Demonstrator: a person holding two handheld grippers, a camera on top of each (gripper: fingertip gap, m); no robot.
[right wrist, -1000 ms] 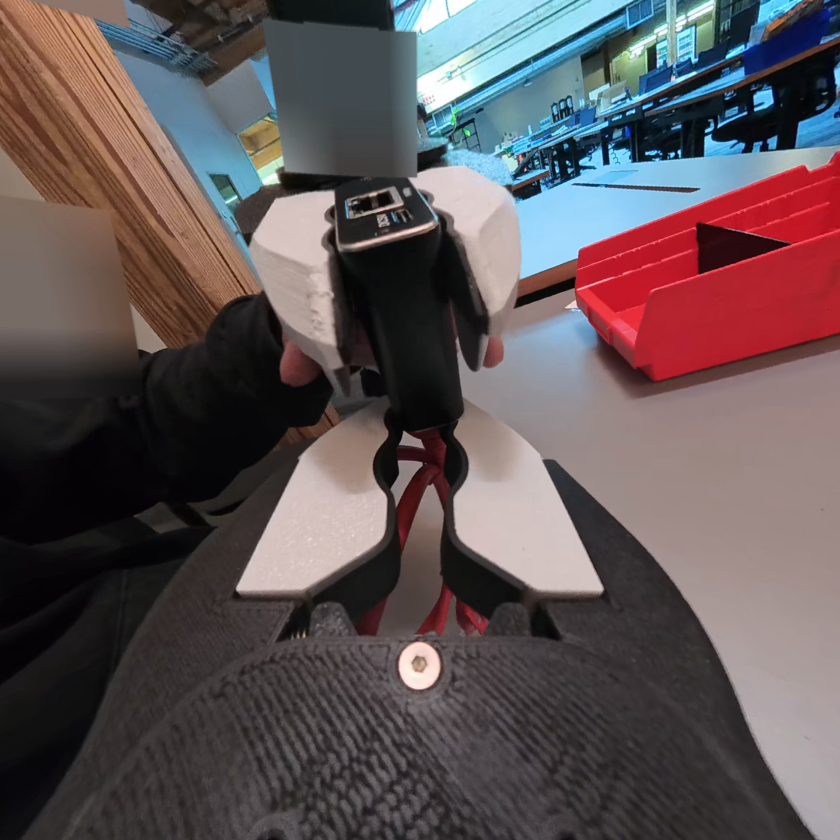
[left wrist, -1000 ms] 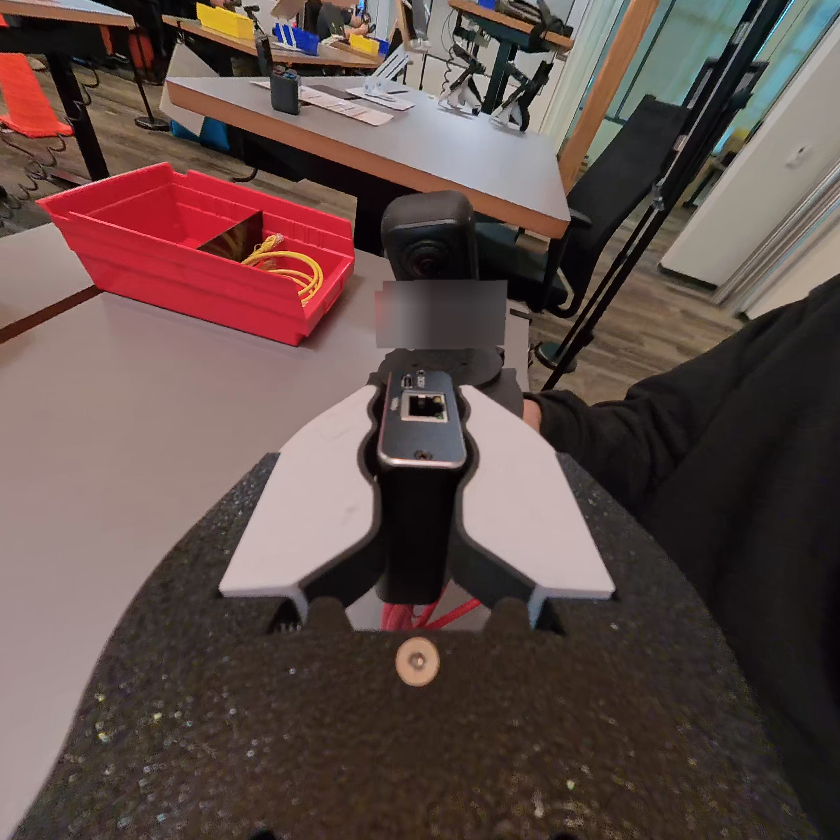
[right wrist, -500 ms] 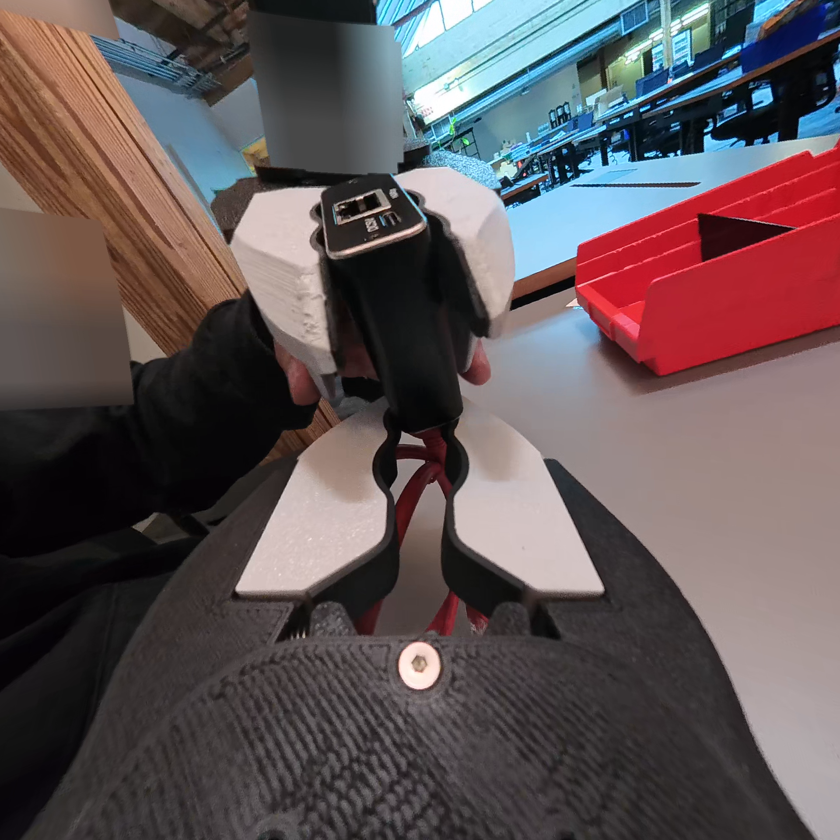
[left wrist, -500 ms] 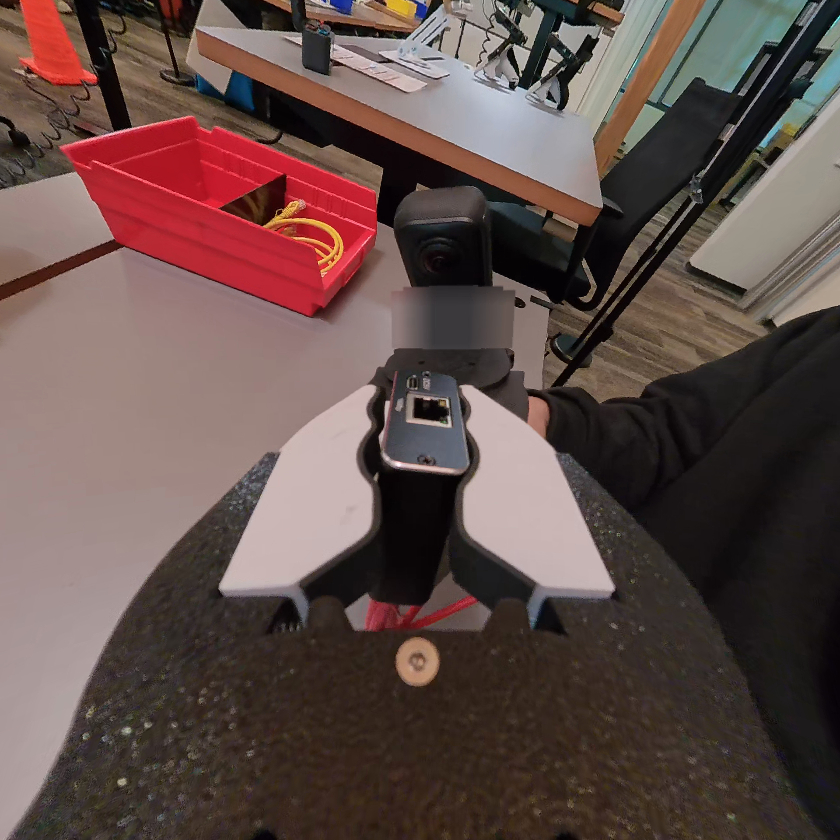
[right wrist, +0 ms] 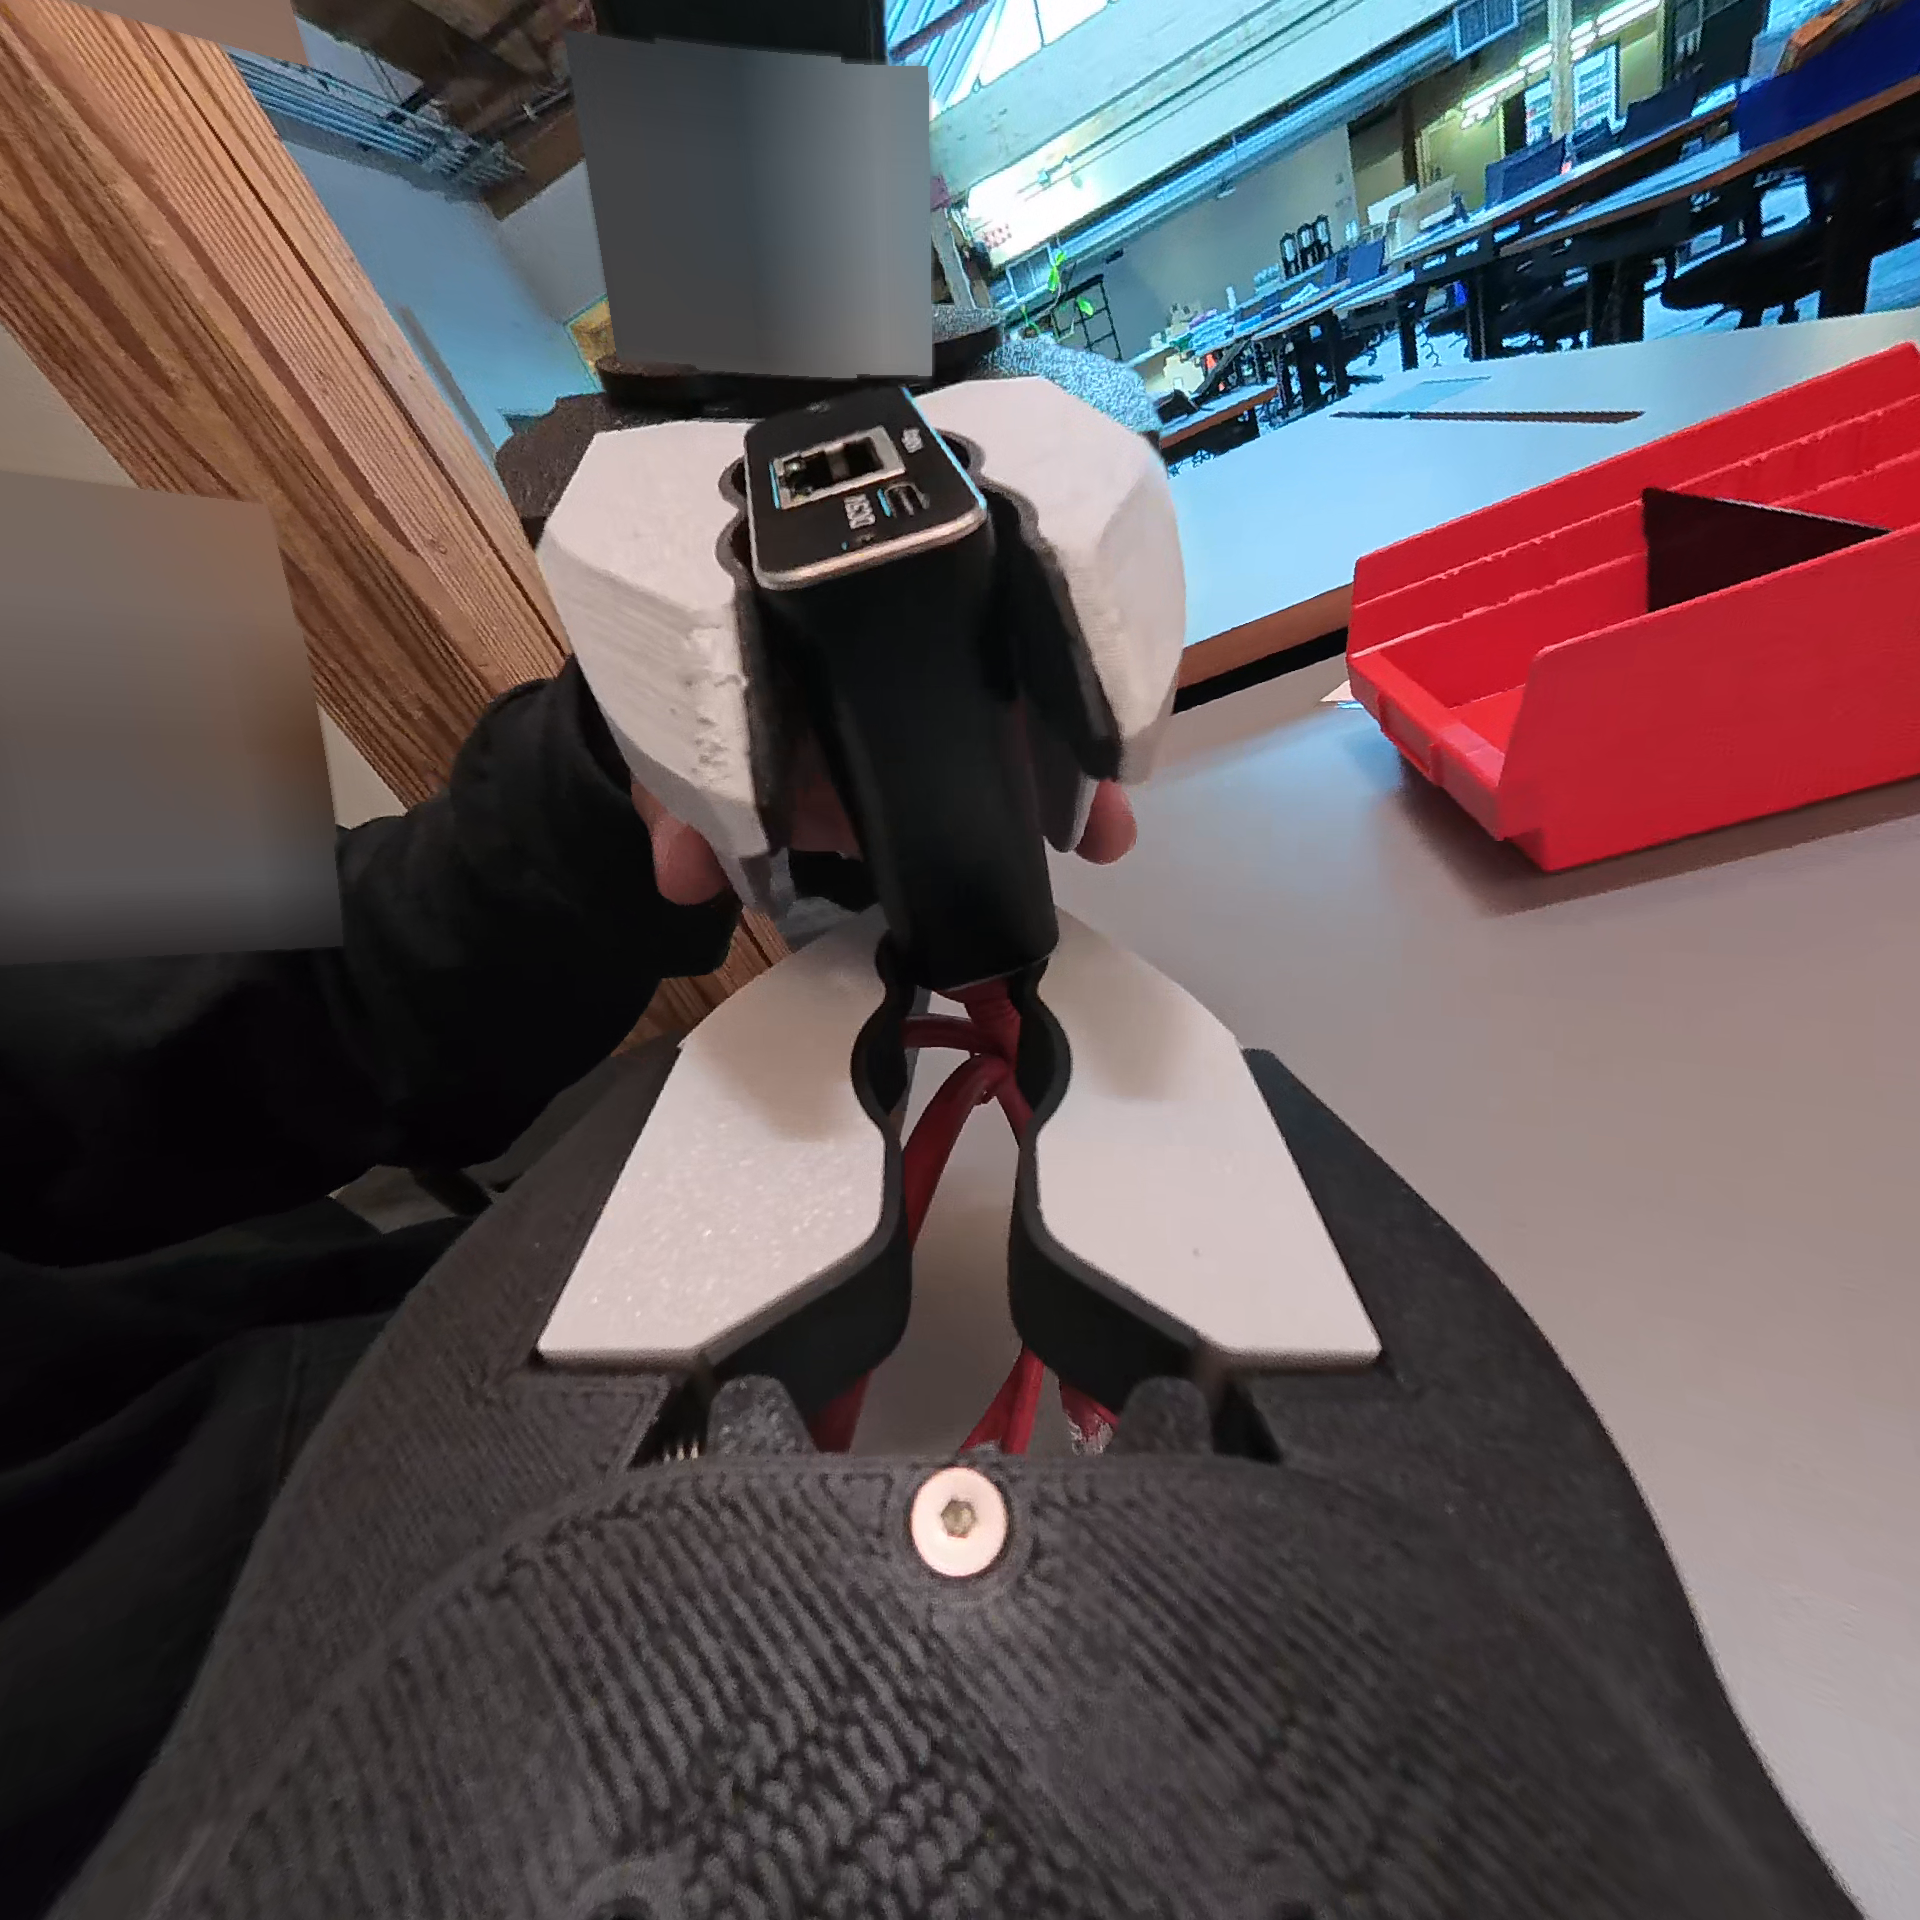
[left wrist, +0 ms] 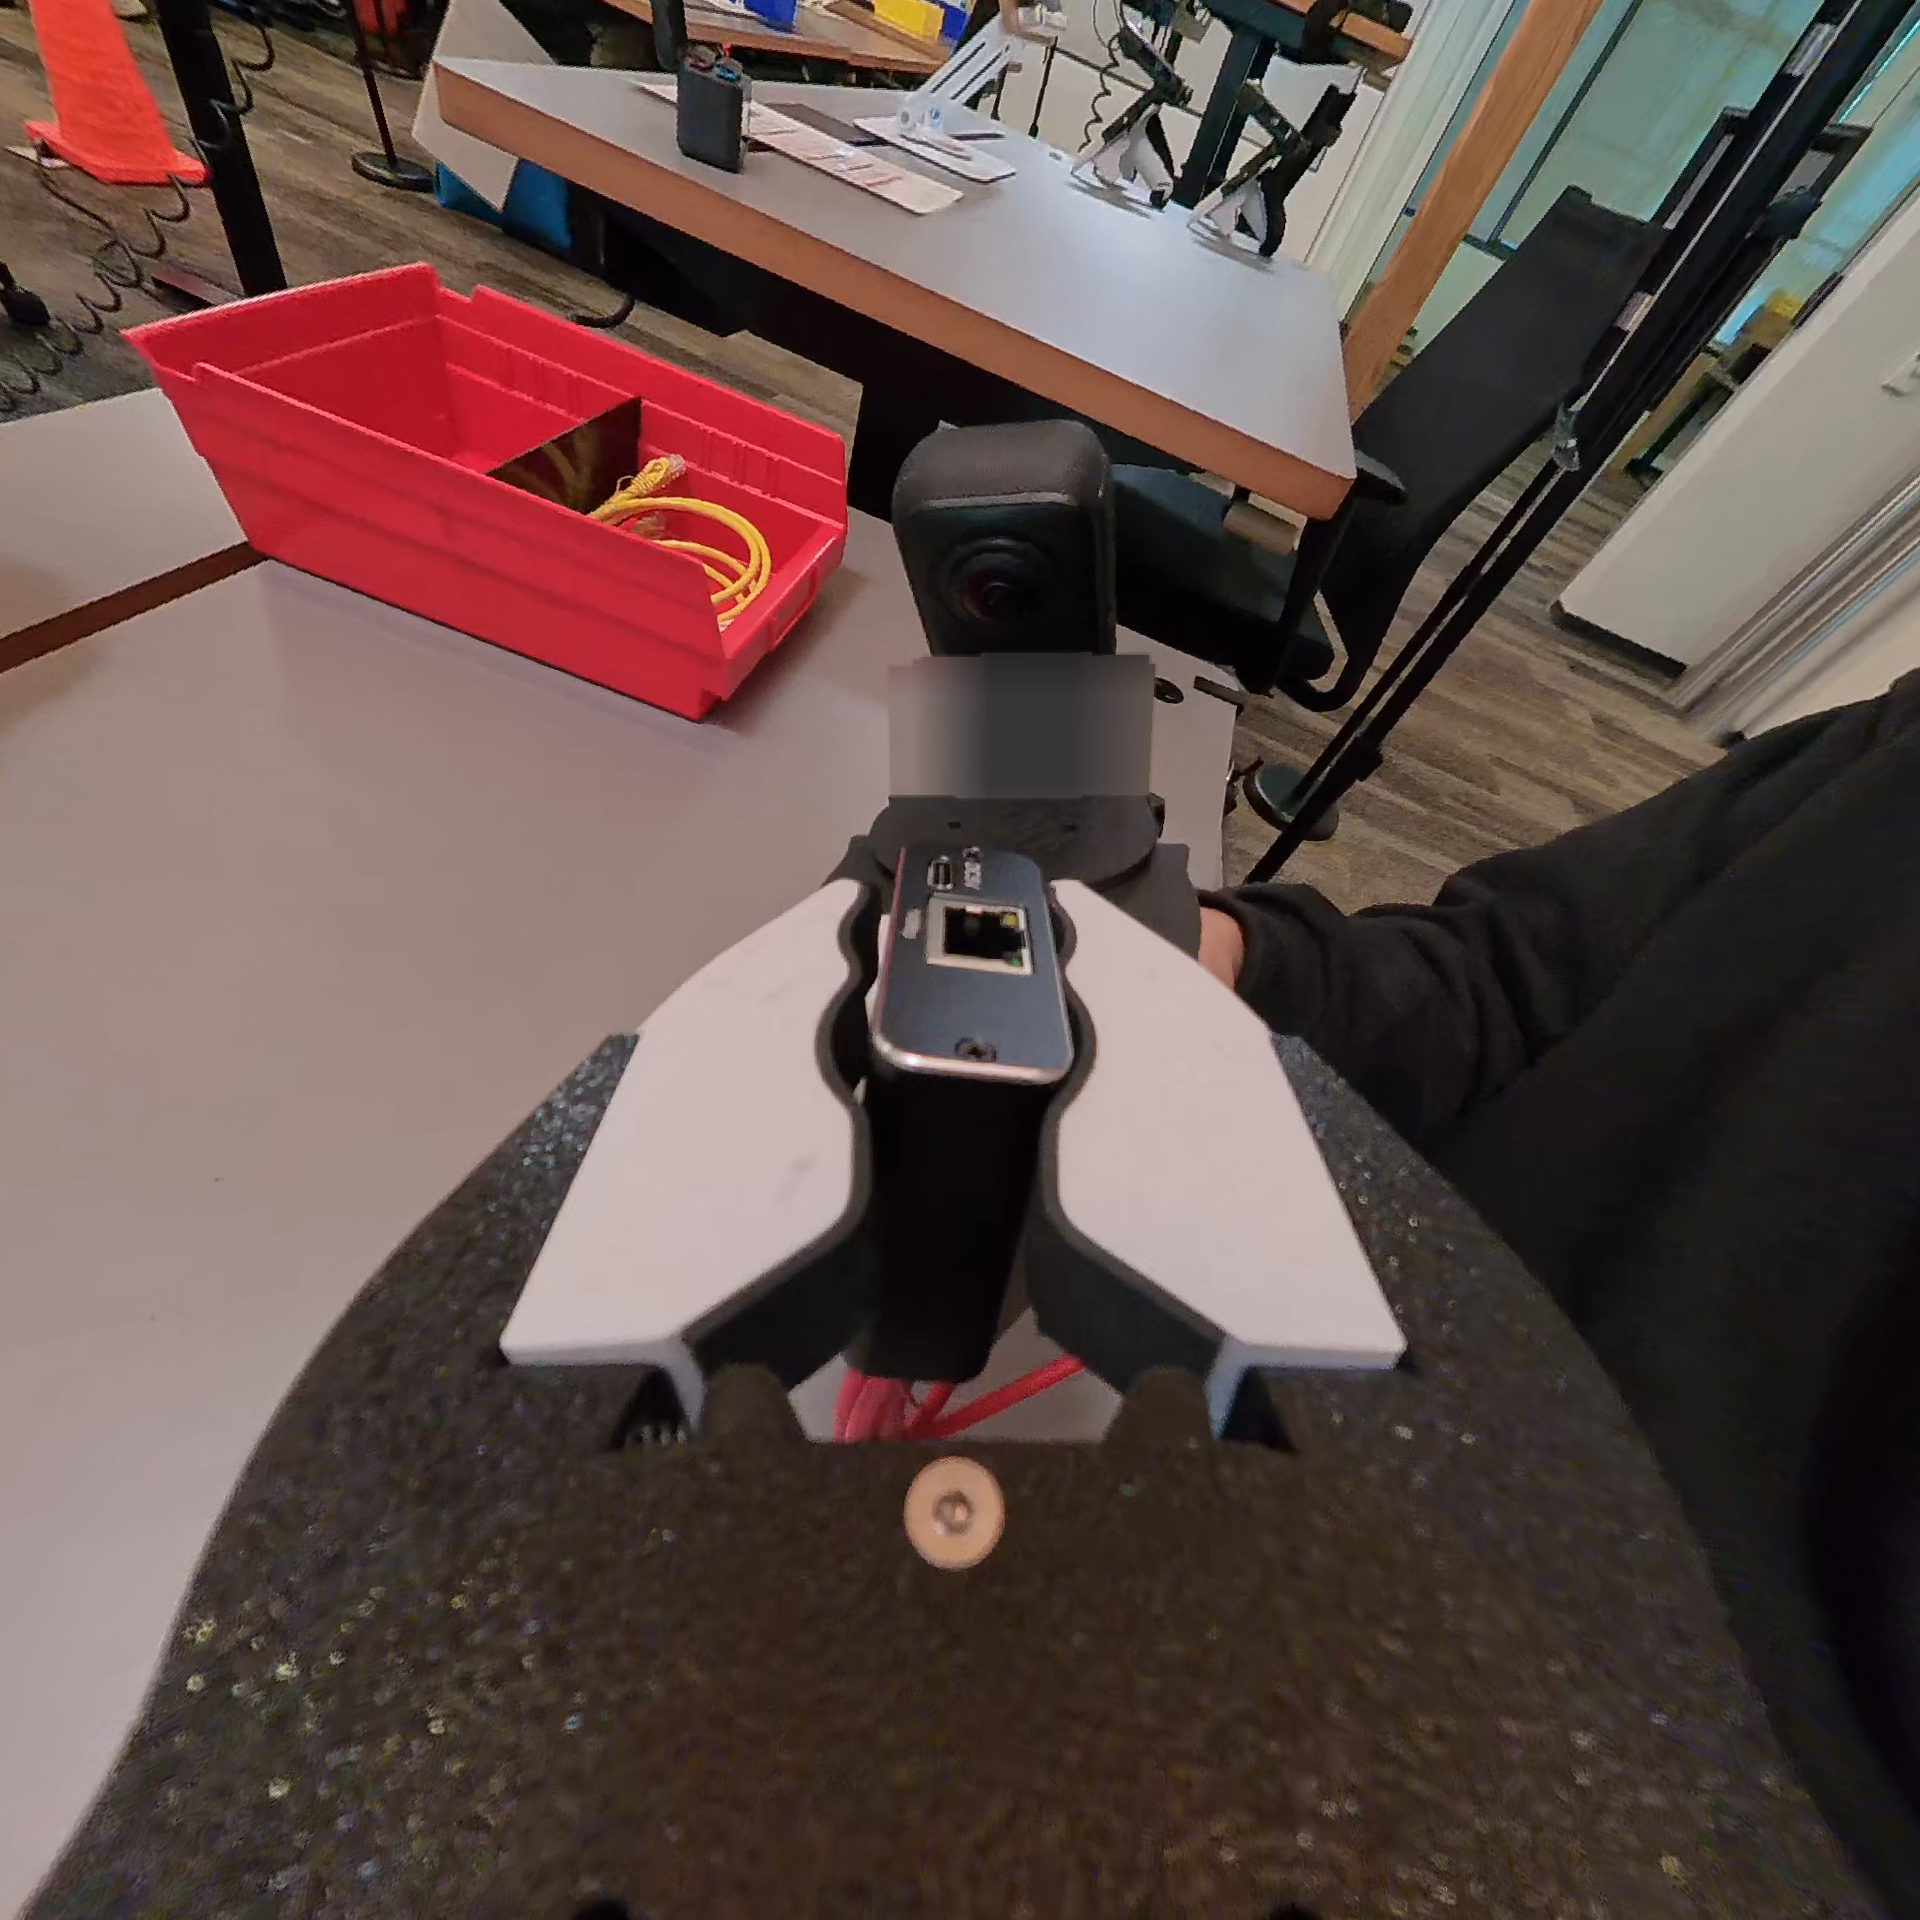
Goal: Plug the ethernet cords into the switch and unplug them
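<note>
My left claw (left wrist: 966, 920) is clamped on the switch (left wrist: 951, 1195), one white finger down each long side. The switch sits at the centre of the left wrist view, off the table (left wrist: 364, 883). Its port end is tilted up towards my camera, and the socket there has nothing in it. Red cords (left wrist: 904, 1403) come out from under its near end, down by the base of the fingers. Just above the switch in that frame is the other claw's camera (left wrist: 1003, 540), and a black sleeve (left wrist: 1403, 987) comes in from the right.

In the right wrist view my right claw (right wrist: 961, 977) sits low at centre. Its fingertips flank the bottom end of the switch, and the red cords run down through the gap between the fingers. I cannot tell whether those tips are pinching the switch or a cord or only lie beside them. A hand (right wrist: 686, 862) at left of centre holds the left claw.

A red bin (left wrist: 343, 457) stands on the table at upper left of the left view. A black divider (left wrist: 582, 462) splits it, and a coiled yellow cord (left wrist: 717, 540) lies in its right-hand compartment.
</note>
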